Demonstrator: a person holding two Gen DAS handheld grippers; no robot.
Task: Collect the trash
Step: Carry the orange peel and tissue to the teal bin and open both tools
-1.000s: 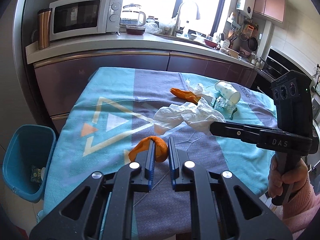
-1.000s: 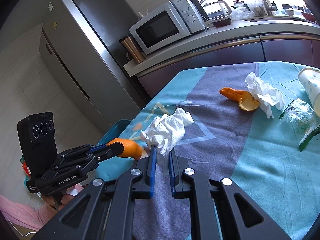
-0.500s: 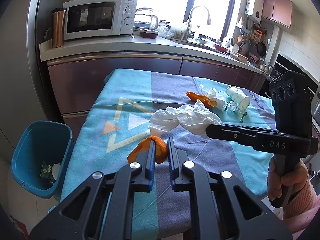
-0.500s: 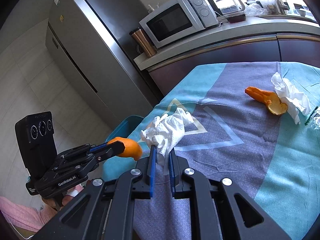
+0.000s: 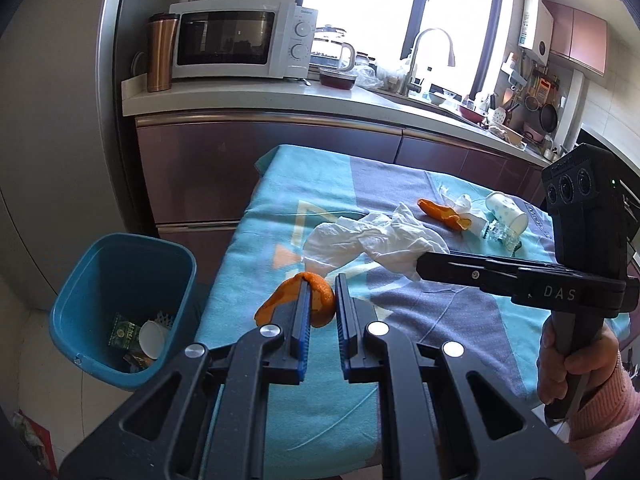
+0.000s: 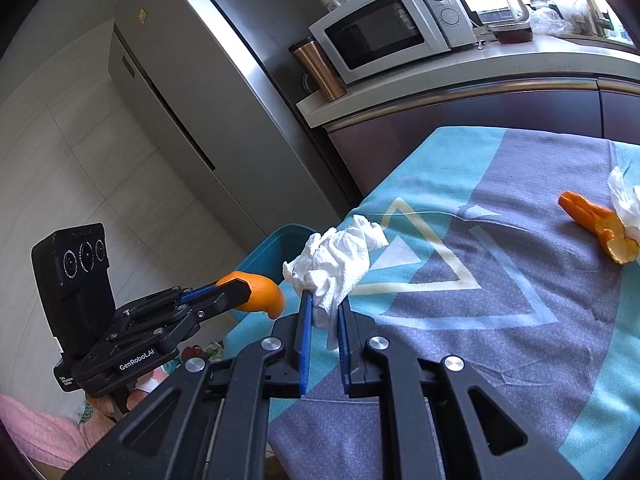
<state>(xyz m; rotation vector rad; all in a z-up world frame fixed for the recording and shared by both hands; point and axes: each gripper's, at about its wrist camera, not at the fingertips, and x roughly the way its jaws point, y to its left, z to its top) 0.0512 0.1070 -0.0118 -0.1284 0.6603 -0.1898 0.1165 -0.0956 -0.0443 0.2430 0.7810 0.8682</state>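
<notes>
Blue bin (image 5: 120, 300) sits at 9 o'clock in the left wrist view, on the floor just beside the surface (image 5: 460, 328) edge, with a green packet and a white cup already inside. More of the bin's inside shows than a second ago, when only its rim corner peeked in at the left edge; the surface has slid toward 3 o'clock in the view.

Left claw (image 5: 320, 300) at 6 o'clock, clenched on an orange peel (image 5: 316, 300); the peel sticks out left of the pads, held over the surface's left edge near the bin. Same grip as a second ago.

Right claw (image 6: 322, 312) is clenched on a crumpled white tissue (image 6: 332, 264), which bunches above the pads at centre of the right wrist view. Grip unchanged too. In the left wrist view the tissue hangs from that claw's tip at 2 o'clock, above the cloth.

Still lying on the surface toward 2 o'clock: a second orange peel (image 5: 444, 214), a small white tissue wad (image 5: 460, 202) touching it, a tipped paper cup (image 5: 506, 214), a clear plastic wrapper (image 5: 502, 236) just beside the cup. In the right wrist view the cup and wrapper have dropped out of frame since a second ago; only the peel and wad remain at 3 o'clock.
</notes>
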